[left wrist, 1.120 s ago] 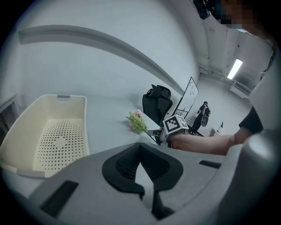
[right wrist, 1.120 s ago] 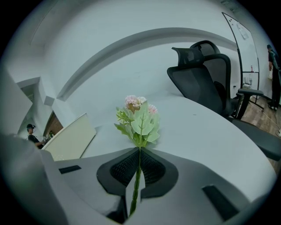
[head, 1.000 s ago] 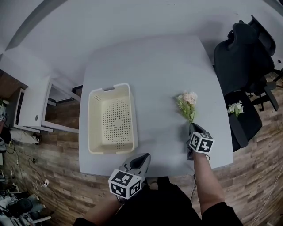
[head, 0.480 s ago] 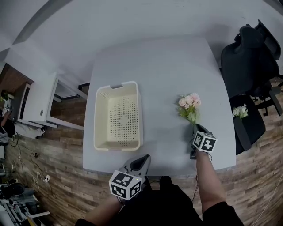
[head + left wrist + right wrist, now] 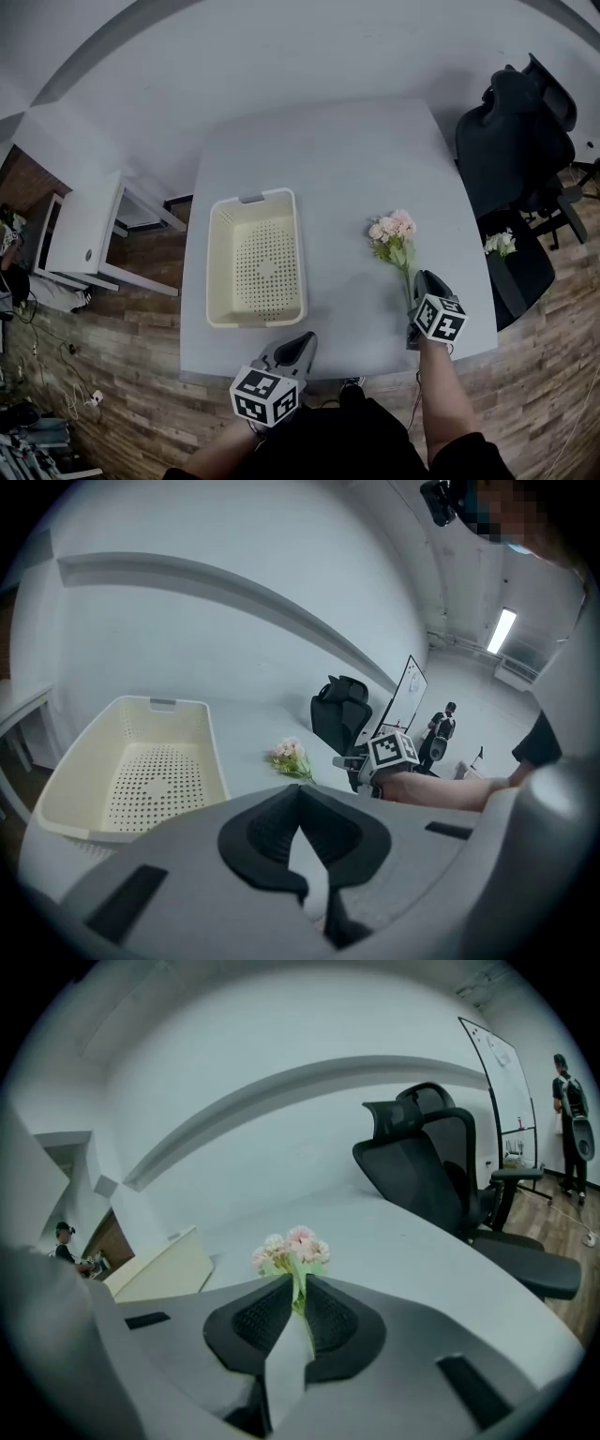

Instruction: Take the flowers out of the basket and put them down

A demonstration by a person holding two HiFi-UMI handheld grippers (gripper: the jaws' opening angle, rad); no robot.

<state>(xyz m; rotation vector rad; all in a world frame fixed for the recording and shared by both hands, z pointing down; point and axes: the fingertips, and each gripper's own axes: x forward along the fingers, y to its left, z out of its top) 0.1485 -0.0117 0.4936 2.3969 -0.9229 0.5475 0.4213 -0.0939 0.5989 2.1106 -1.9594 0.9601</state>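
Note:
A small bunch of pink flowers [image 5: 392,230] with a green stem lies on the grey table [image 5: 328,159], right of the cream perforated basket [image 5: 225,319], which holds nothing. My right gripper [image 5: 422,281] is at the stem's near end. In the right gripper view the flowers [image 5: 292,1246] show just past the right gripper [image 5: 292,1288]. Its jaws have just been opening, and the thin stem runs through the gap without being pressed. My left gripper [image 5: 302,342] hovers at the table's front edge, shut and holding nothing. The left gripper view shows the left gripper [image 5: 300,789], the basket [image 5: 56,799] and the flowers [image 5: 291,758].
A black office chair [image 5: 511,141] stands off the table's right side, with a second white bunch [image 5: 498,244] on its seat. A white cabinet [image 5: 75,225] stands to the left. Wood floor surrounds the table.
The right gripper has drawn back slightly toward the table's front edge, so more of the stem shows. The flowers stay on the table. The left gripper has barely shifted.

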